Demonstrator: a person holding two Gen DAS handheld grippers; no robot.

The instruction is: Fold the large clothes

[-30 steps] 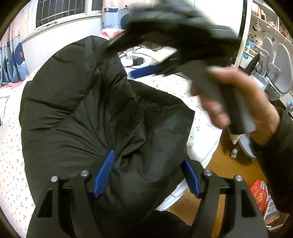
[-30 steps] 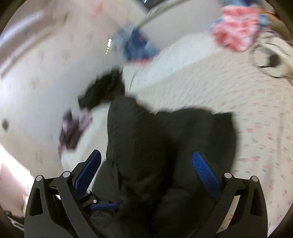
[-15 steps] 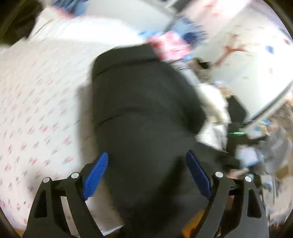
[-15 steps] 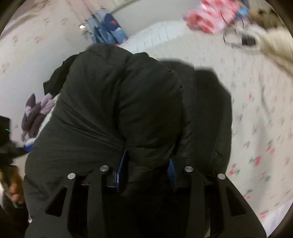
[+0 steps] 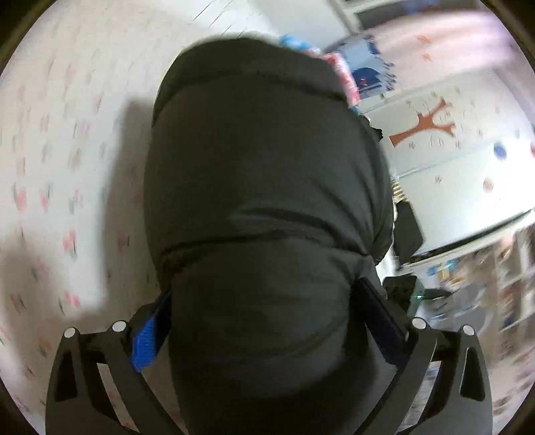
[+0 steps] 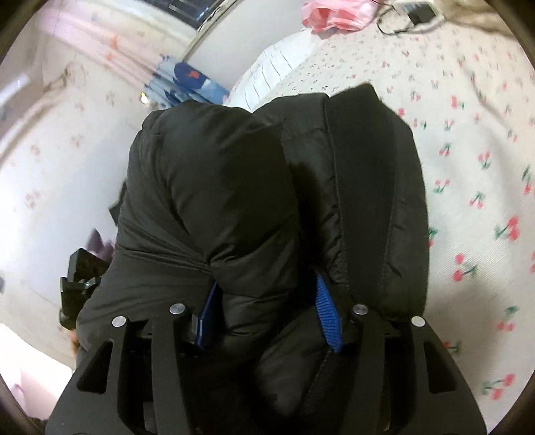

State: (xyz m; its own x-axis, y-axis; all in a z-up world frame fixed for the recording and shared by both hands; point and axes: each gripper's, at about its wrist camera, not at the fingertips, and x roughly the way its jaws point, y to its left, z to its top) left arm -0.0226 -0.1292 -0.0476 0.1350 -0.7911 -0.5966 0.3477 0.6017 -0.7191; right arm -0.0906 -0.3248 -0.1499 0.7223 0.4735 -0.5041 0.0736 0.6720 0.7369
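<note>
A black puffer jacket (image 5: 267,174) lies folded on a bed with a cherry-print sheet (image 5: 67,150). My left gripper (image 5: 264,328) straddles a thick bulge of the jacket, its blue pads pressed against the fabric on both sides. In the right wrist view the jacket (image 6: 234,187) fills the middle. My right gripper (image 6: 267,308) is shut on a thick fold of it, blue pads on both sides. The other gripper (image 6: 78,284) shows at the left edge there.
The cherry-print sheet (image 6: 468,150) spreads to the right. Pink cloth (image 6: 334,13) and a cable with a charger (image 6: 421,13) lie at the far end. A blue-patterned curtain (image 6: 187,83) hangs by the wall. Shelves (image 5: 495,284) stand beyond the bed edge.
The left gripper swung from facing the window to looking along the jacket and has closed in on its bulge. The right gripper closed on a jacket fold about half a second ago and keeps its hold.
</note>
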